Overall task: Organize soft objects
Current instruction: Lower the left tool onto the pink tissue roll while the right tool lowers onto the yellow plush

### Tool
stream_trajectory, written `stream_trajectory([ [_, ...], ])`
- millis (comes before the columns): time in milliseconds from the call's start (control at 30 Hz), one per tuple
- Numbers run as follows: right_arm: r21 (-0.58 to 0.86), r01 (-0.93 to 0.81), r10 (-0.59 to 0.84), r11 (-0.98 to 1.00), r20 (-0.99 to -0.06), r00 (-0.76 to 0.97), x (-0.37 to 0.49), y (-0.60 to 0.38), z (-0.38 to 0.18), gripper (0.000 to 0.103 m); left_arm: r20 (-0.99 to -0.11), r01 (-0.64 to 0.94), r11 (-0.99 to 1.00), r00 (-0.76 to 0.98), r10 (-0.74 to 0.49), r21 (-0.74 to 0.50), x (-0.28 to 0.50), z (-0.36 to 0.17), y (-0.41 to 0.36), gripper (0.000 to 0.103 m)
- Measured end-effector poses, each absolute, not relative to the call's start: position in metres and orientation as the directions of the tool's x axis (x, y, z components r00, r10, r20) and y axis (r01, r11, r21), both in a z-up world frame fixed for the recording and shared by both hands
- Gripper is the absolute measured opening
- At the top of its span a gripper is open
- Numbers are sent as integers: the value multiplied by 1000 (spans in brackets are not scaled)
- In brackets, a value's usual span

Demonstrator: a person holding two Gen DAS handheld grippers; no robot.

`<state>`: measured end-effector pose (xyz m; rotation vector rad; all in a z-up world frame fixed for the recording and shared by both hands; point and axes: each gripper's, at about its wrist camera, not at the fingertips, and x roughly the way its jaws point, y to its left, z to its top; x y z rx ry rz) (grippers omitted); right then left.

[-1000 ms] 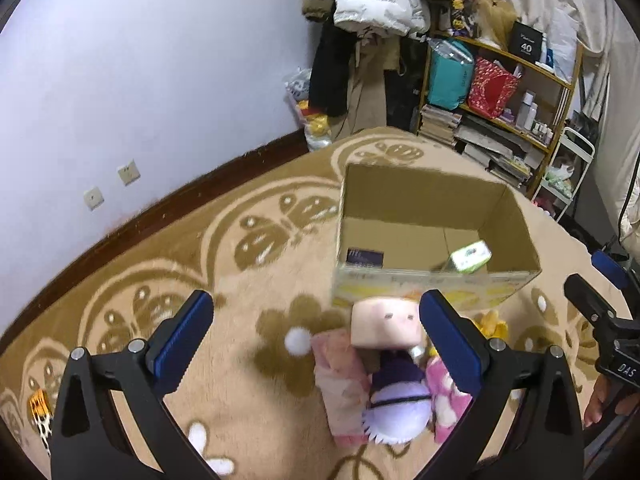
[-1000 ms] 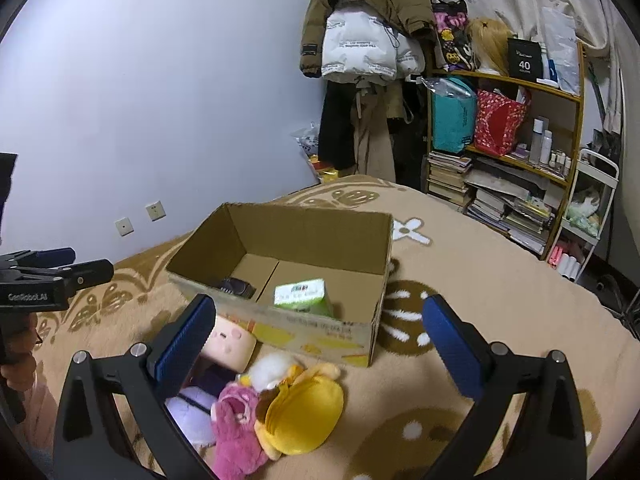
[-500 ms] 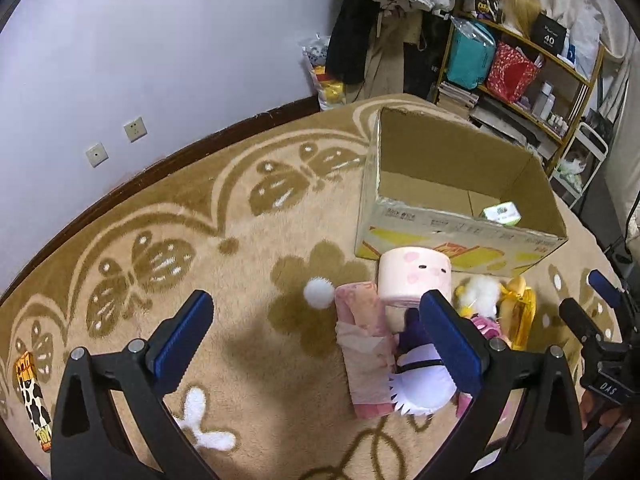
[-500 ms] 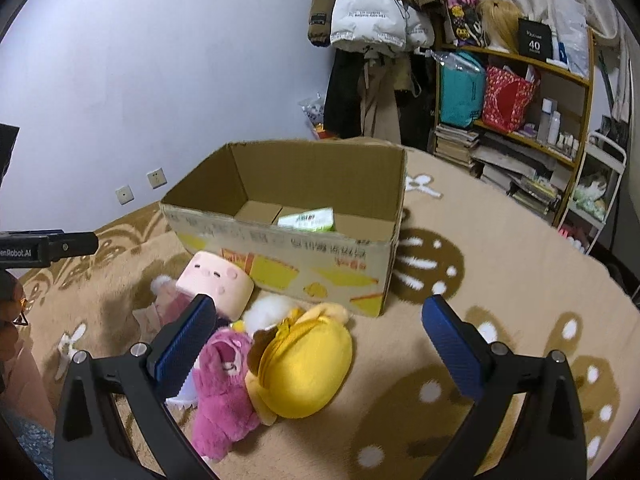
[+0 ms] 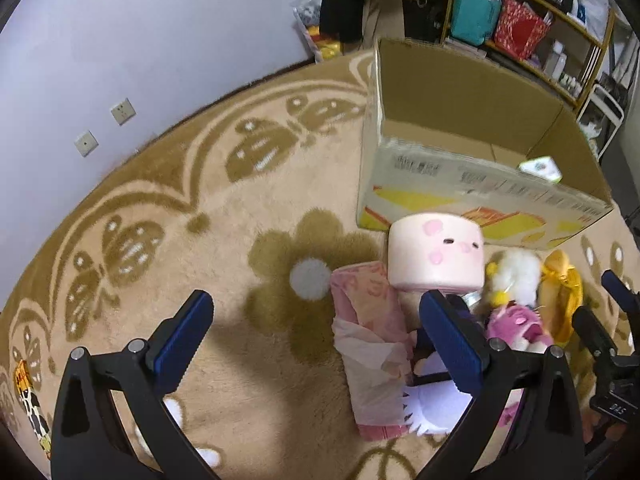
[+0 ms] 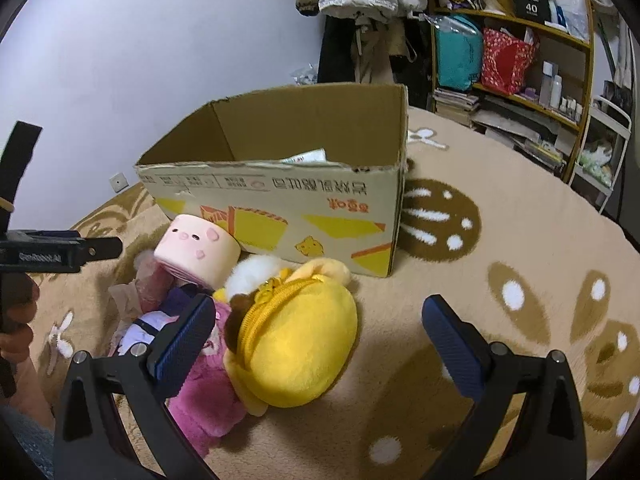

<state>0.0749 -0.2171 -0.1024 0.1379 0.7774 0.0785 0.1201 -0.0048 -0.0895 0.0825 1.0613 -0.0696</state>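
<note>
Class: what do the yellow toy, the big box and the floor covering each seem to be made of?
Yellow toy: plush fabric, seemingly stuffed; short fuzzy pile, zip seam.
Box: brown corrugated cardboard, matte; torn top rim, printed side.
Floor covering: pile carpet, probably synthetic; fluffy fibres.

Both grippers now sit lower and closer to the toy pile than a second ago. The left gripper (image 5: 316,338) nears the pink cylinder plush (image 5: 436,258); the right gripper (image 6: 318,344) approaches the yellow plush (image 6: 296,352).

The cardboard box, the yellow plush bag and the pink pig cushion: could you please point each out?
cardboard box (image 6: 280,196): right wrist view, printed front wall.
yellow plush bag (image 6: 304,344): right wrist view, rounded side.
pink pig cushion (image 5: 438,252): left wrist view, its face.
</note>
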Motion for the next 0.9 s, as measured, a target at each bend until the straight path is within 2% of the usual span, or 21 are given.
stream_trajectory([
  [400, 163, -35, 142, 986, -716, 684, 85, -216, -117, 103, -914, 75, 997, 406, -24, 7, 132, -124, -9, 102],
  [533, 121, -17, 101, 992, -735, 671, 87, -212, -125, 103, -924, 74, 997, 381, -40, -13, 133, -128, -8, 102],
  [900, 158, -12, 128, 987, -747, 653, 89, -212, -134, 103, -937, 87, 996, 345, -42, -13, 142, -141, -14, 102],
])
